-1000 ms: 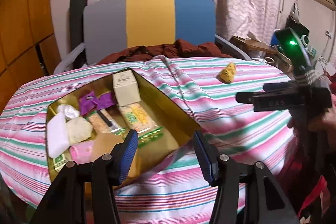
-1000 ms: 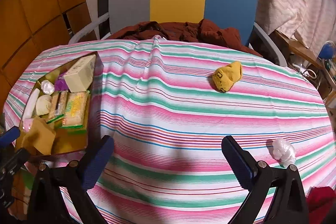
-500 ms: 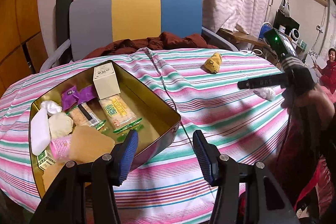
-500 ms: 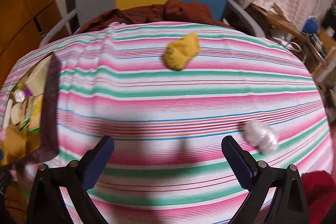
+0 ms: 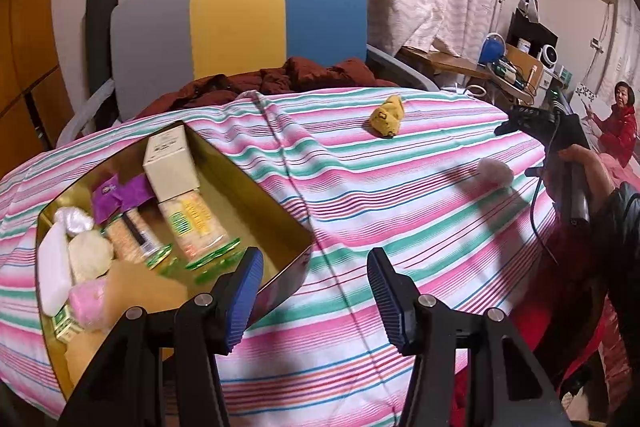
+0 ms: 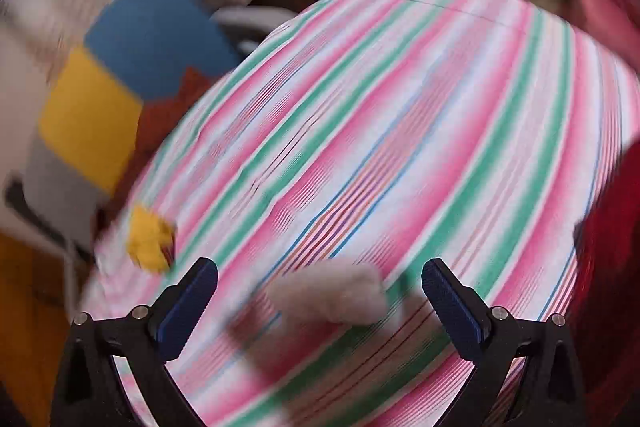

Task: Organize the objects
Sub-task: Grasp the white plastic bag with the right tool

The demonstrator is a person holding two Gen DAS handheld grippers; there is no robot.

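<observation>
A gold rectangular metal tin [image 5: 280, 243] is seen at the left of the left wrist view, standing open on a pink, green and white striped tablecloth [image 5: 400, 195]. Inside the tin, along its left wall, a white oblong packet [image 5: 52, 267] and a pale round lump [image 5: 89, 255] are laid; further in, a purple wrapper [image 5: 120, 193], a cream upright carton [image 5: 170, 163] against the far corner, and two clear packs of biscuits [image 5: 192, 227] are found. A pink soft packet [image 5: 86, 301] and a tan flat piece [image 5: 140, 287] are placed at the tin's near end.

The left gripper [image 5: 314, 291] is held just in front of the tin's right near corner, its blue-padded jaws apart with nothing between them.

To the right of the tin, well apart from it on the cloth, a small yellow crumpled sock [image 5: 387, 116] is seen, near a chair with a grey, yellow and blue back [image 5: 236, 19] on which a dark red garment [image 5: 304, 77] is heaped. Farther right from the tin, a white fluffy wad [image 5: 495, 171] rests on the cloth beside a hand [image 5: 580, 167] that carries the right gripper's body.

In the blurred right wrist view, the right gripper [image 6: 320, 301] is seen with jaws wide apart, and the white wad [image 6: 332, 295] lies between them, untouched as far as can be told. The yellow sock [image 6: 150, 241] lies to their left.
</observation>
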